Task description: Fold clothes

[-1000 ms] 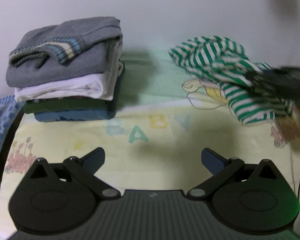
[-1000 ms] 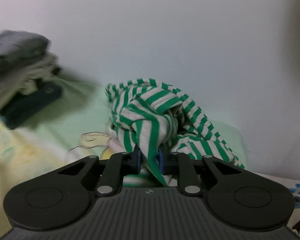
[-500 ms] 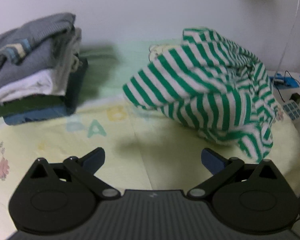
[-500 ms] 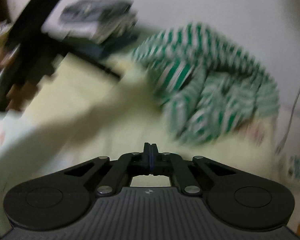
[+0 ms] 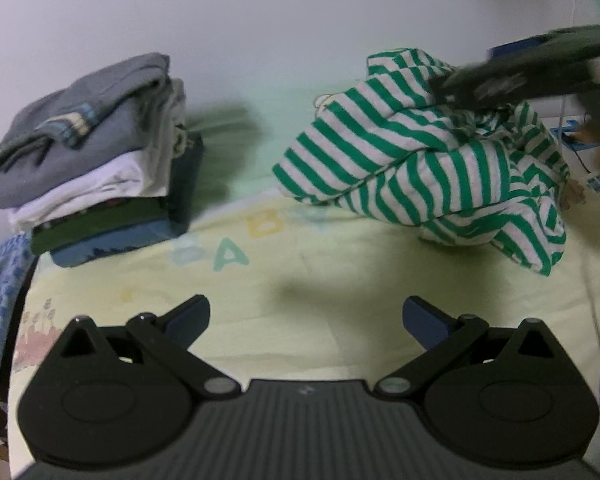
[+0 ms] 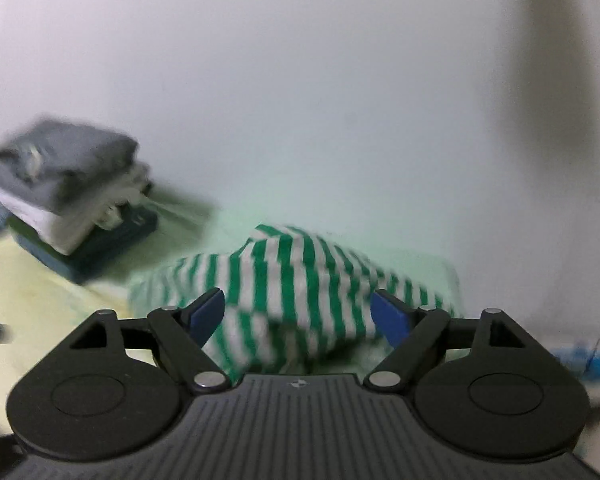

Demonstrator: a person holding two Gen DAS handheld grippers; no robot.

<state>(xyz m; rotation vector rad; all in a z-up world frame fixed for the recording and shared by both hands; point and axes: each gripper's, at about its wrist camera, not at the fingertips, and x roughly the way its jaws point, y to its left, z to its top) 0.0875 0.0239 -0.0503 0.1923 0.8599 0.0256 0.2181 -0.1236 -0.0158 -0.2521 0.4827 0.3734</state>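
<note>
The green-and-white striped garment (image 5: 424,168) lies in a crumpled, unfolded heap on the pale yellow printed sheet (image 5: 300,280), well right of the stack of folded clothes (image 5: 96,168). The left tongs (image 5: 306,316) gape wide and empty. The right tongs (image 6: 298,312) are opening above the heap, gripping nothing.

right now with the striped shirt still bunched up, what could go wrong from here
1. The green-and-white striped shirt lies crumpled, so the right gripper, its jaws opening above the heap without gripping it, may pinch several layers at once.
2. The shirt's right edge overlaps thin cables; dragging it could snag them.
3. The folded stack leans unevenly, grey sweater on top; a sweep by the open left gripper might topple it.
</note>
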